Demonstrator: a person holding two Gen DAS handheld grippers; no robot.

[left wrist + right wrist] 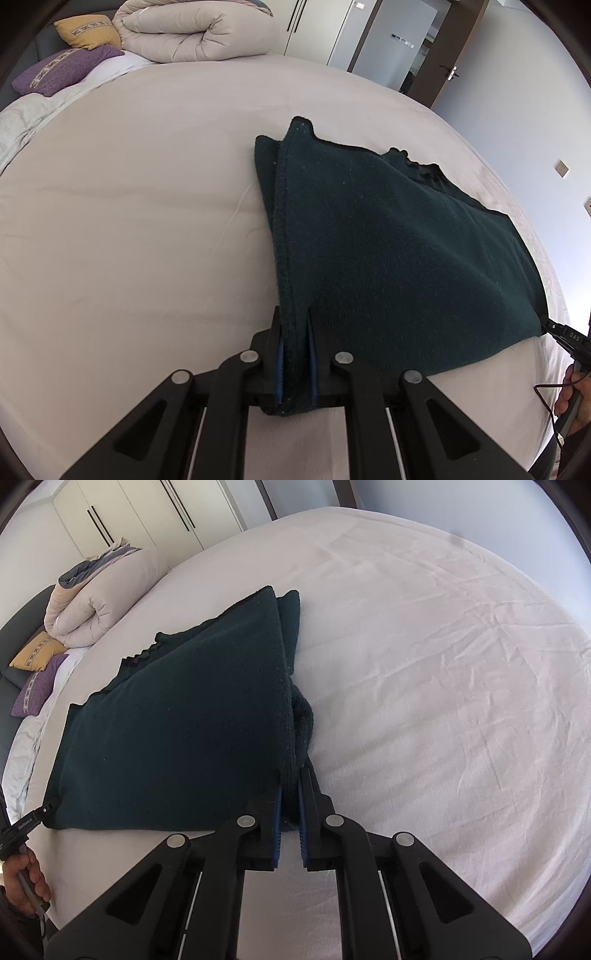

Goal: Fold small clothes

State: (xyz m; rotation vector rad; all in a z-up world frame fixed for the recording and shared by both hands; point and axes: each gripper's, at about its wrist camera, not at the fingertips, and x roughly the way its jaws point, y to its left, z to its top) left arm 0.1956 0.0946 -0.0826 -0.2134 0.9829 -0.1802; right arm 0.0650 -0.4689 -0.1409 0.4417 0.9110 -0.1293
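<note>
Clamped between the blue-padded jaws of the left gripper is the near left corner of a dark green garment, its thick folded edge running up between the two black fingers. Both fingers point down at a slant toward the bed. In the right wrist view, the right gripper stands the same way, tilted downward, its jaws pressed together on the bunched near right corner of the same garment, where a knitted cuff or sleeve end is gathered into the pinch.

From each camera the other gripper shows small at the frame edge: the right one's tip at the garment's far corner with the person's right hand on its handle, and the left hand wrapped around the left handle.

Between the two grips the garment spreads across the pale sheet, lifted a little along its near edge, its far edge resting on the bed with a second layer showing beneath.

Farther off, a rolled beige duvet, a yellow cushion and a purple cushion lie at the head of the bed. White wardrobe doors stand behind.
</note>
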